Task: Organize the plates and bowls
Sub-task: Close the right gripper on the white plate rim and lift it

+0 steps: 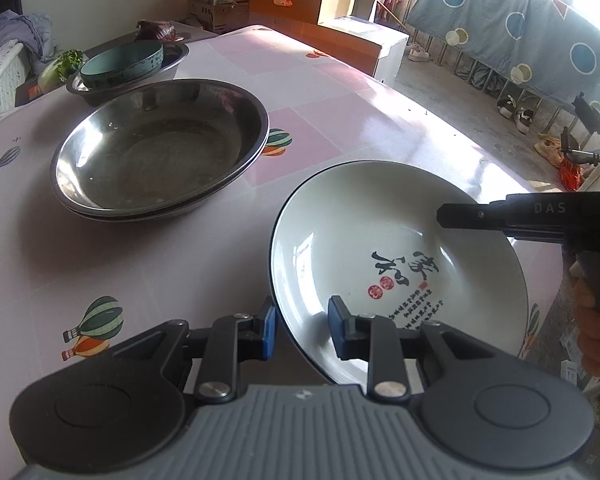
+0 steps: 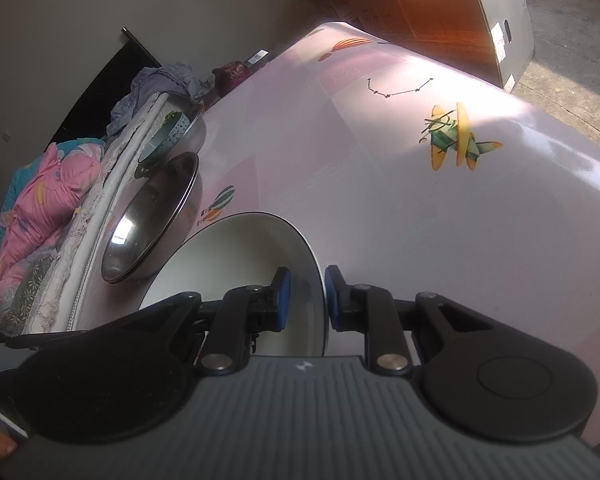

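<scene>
Pink tablecloth [image 1: 340, 128]; white plate [image 1: 380, 248] rim clamped between left gripper [image 1: 302, 330] pads, opposite rim in right gripper [image 2: 304, 296].

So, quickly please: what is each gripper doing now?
Left gripper: jaws closed on the near rim of the white plate.
Right gripper: jaws closed on the opposite rim.

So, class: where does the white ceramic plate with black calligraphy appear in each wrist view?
Left wrist: white ceramic plate lower right, rim between that gripper's pads.
Right wrist: plate lower centre, calligraphy unseen, rim between its pads.
Shared landmark: stacked steel basins left of the plate.
</scene>
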Available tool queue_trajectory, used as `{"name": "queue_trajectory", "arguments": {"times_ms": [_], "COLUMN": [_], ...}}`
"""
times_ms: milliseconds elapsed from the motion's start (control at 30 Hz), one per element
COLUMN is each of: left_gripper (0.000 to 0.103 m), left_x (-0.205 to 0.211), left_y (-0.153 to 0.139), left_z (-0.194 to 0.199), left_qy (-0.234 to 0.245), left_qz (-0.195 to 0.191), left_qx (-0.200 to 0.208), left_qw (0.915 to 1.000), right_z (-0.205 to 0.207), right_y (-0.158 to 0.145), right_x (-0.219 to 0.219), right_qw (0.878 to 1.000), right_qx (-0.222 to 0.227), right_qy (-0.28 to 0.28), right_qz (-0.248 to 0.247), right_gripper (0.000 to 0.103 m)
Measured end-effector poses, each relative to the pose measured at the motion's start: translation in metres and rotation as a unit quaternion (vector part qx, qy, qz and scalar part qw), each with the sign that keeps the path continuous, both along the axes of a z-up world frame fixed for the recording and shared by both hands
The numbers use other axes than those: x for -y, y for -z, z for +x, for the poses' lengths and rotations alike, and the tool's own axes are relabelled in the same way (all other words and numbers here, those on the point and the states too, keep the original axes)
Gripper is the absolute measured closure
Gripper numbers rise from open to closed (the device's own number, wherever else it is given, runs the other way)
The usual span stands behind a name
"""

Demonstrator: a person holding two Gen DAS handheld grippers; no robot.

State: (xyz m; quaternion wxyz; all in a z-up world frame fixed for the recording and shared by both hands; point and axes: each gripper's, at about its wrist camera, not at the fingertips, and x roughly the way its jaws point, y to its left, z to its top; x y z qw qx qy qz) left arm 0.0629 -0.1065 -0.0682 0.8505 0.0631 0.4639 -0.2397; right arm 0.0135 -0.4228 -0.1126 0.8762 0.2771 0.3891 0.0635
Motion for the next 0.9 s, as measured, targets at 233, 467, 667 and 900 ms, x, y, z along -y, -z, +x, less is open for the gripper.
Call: {"name": "queue_trajectory", "arguments": {"times_ms": [233,467,667,900], "left_gripper": [0.075,0.075,0.075,0.07], "left_x": [-0.06,-0.106,-0.125,-0.125], "left_y": [-0.004,-0.005,-0.004,-0.002], "left_z": [-0.014,-0.017,-0.012,-0.011], "left_qy": [-0.057,-0.11,-0.125,-0.113], "left_qz": [-0.014,-0.017,-0.037,-0.043], "left_qx": [-0.007,0.001,0.001,-0.005], "left_qw": [0.9983,0.9937,0.9915,0.9927], "right_z": [-0.009,0.009,0.03,0.027], "right_y": [-0.002,-0.008,-0.011,-0.013], "right_x": [-0.061,-0.115,-0.14,-0.137], "right_qw": [0.999,0.998,0.997,0.996], "right_qx": [-0.013,-0.018,-0.013,-0.018], "right_qy": [-0.027,-0.065,-0.08,-0.087], "right_qz": [0.011,0.002,-0.014,-0.028], "right_gripper": [0.083,0.082,0.082,0.082]}}
